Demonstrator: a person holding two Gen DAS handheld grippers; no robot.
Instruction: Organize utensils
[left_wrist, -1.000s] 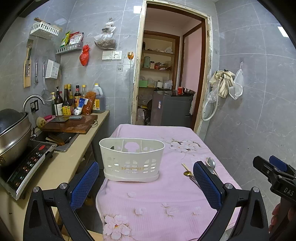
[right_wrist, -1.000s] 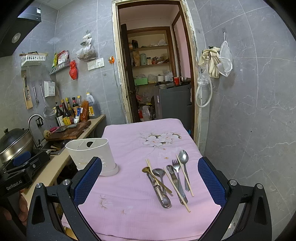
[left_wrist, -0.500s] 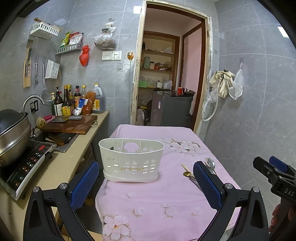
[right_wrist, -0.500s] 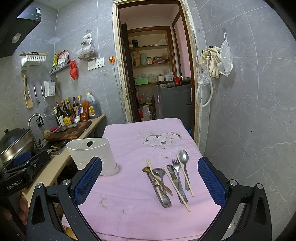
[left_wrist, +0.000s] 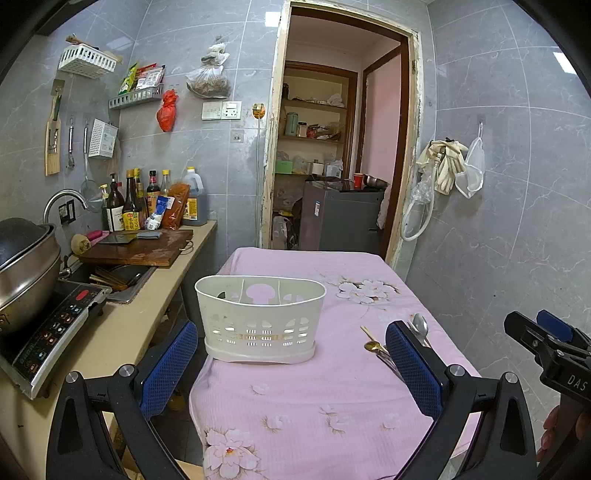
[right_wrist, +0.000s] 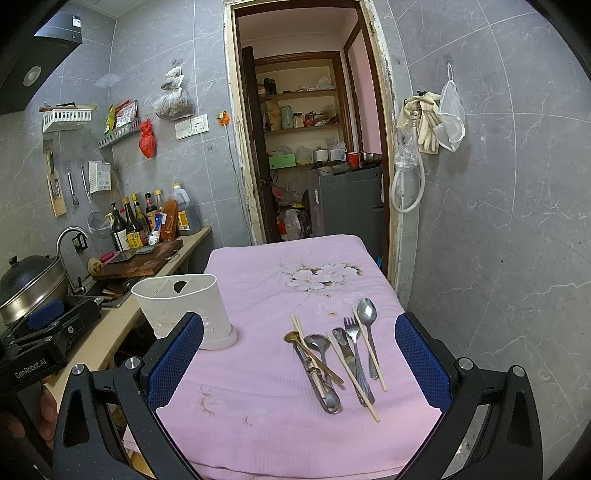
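A white slotted utensil caddy stands empty on the pink floral tablecloth, also seen in the right wrist view. Right of it lies a loose pile of utensils: spoons, a fork, a knife, a gold spoon and chopsticks. My left gripper is open and empty, held before the caddy. My right gripper is open and empty, held just short of the utensils. The right gripper's body shows in the left wrist view.
A counter runs along the left with an induction cooker, a pot, a sink and a cutting board with bottles behind. A grey tiled wall stands close on the right. A doorway opens beyond the table.
Both grippers have barely moved; the views are nearly the same. Nothing was taken hold of or let go.
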